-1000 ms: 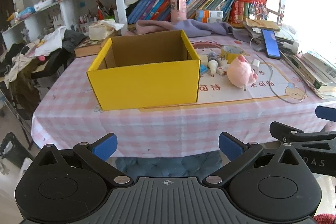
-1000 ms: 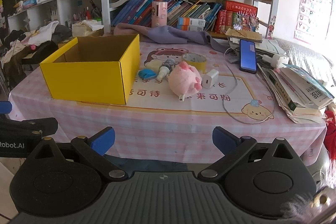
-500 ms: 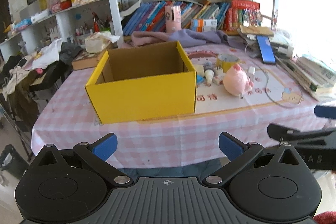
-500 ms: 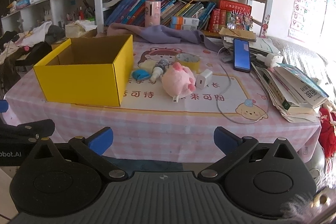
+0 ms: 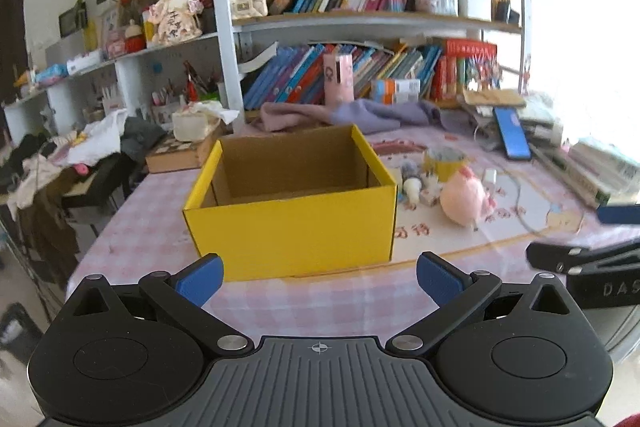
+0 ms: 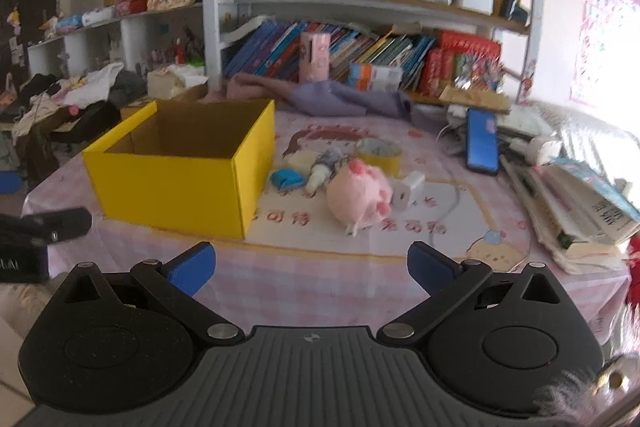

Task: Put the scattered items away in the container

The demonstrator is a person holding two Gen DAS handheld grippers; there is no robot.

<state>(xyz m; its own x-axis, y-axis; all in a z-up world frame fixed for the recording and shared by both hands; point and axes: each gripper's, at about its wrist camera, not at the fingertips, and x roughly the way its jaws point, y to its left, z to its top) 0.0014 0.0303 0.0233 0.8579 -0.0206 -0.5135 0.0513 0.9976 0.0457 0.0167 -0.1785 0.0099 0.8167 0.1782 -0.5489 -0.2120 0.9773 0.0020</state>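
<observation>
Left tool point(image 5: 318, 277): spread wide, nothing between its blue pads, held low at the near edge of the surface point(image 5: 332, 293), aimed square at the yellow box point(image 5: 294, 223). Right tool point(image 6: 310, 269): also spread wide and empty, at the same near edge, pointed toward the cluster of loose items to the right of the box. Each tool shows at the margin of the other's view, so the two sit side by side, apart.

The box stands upright and open-topped on the pink checked cloth; what shows of its inside is bare cardboard.

Loose items, all outside the box: a pink plush pig point(image 6: 358, 193) nearest the tools; a white charger plug point(image 6: 406, 193) just beside the pig, its cable looping away to the right; a small bottle point(image 6: 322, 173) lying on its side; a blue object point(image 6: 288, 179) near the box wall; a roll of yellow tape point(image 6: 378, 153) behind the pig; a pale flat item behind the bottle, too blurred to name. A phone point(image 6: 482, 141) and stacked books point(image 6: 580, 203) lie farther right; whether they count as clutter I cannot tell.

Judgement: the task is at its start, the approach before a first pick. The right tool seems better placed. The next move calls for reaching forward over the cloth and lowering the jaws around the pig, which looks soft and should squash under grip.
</observation>
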